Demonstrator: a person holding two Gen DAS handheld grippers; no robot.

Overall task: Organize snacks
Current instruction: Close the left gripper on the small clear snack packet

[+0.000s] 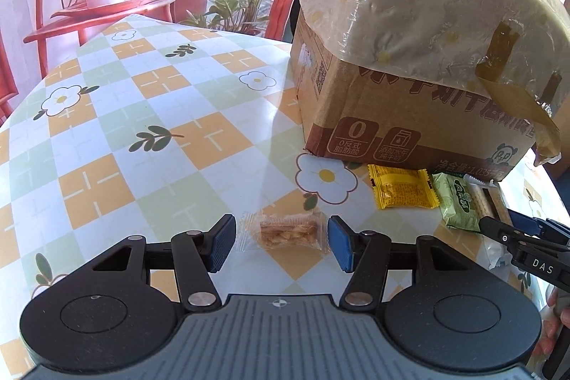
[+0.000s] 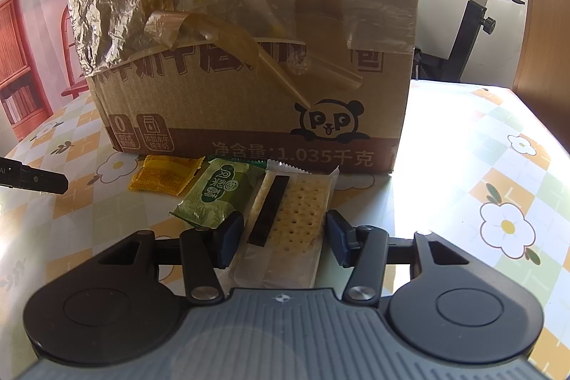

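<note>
Left gripper (image 1: pixel 281 243) jaws wide around clear-wrapped brown nut snack (image 1: pixel 286 232) at lower centre, right gripper (image 2: pixel 281 239) jaws wide around clear-wrapped cracker pack (image 2: pixel 297 219), brown cardboard box (image 2: pixel 249 59) behind.

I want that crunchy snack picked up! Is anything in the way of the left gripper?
Nothing visible. The left gripper is open, its blue pads on either side of the clear-wrapped nut bar on the table. The other packets lie off to its right.

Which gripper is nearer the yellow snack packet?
Left, though not by much. The left gripper straddles the clear-wrapped snack beside the yellow snack packet; the right gripper straddles the cracker pack, beyond the green packet.
</note>
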